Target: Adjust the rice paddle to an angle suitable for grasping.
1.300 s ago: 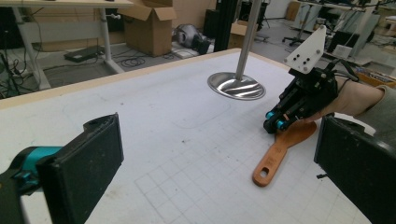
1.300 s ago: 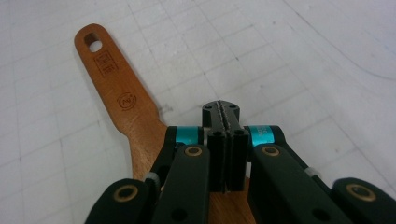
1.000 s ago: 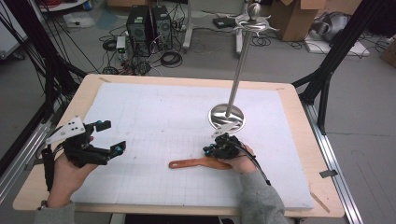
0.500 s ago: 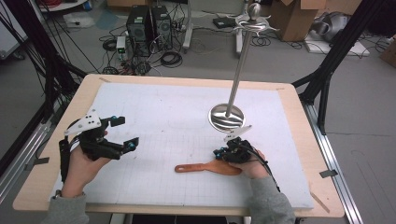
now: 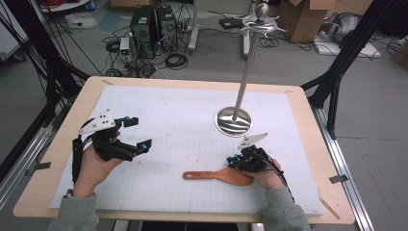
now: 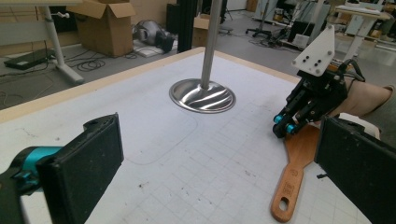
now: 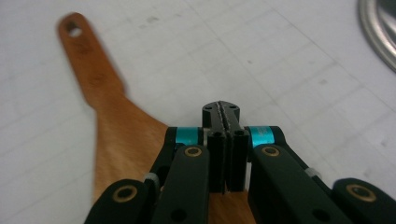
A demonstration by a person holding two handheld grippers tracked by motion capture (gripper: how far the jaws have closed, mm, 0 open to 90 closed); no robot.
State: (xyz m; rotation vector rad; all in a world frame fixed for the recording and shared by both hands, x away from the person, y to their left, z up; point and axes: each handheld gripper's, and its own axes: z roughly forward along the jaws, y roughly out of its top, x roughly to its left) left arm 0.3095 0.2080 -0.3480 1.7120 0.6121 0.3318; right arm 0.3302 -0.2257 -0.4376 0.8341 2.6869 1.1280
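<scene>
A wooden spatula [image 5: 219, 175] is lying flat on the white mat [image 5: 192, 125] at the near right, its handle pointing left. It looks light and stiff, easiest taken by the narrow handle. The left gripper [image 5: 136, 134] is hovering released; the right gripper [image 7: 223, 112] is sitting clenched, empty, over the blade.

The left tool [image 5: 136, 132] is held in the person's left hand [image 5: 91, 168] at the left side of the table [image 5: 53, 159], its two black jaws spread wide apart with nothing between them. The right tool [image 5: 232, 162] sits low at the right, gripped by the right hand [image 5: 269, 175], jaws pressed flat together. Grey sleeves cover both forearms.
</scene>
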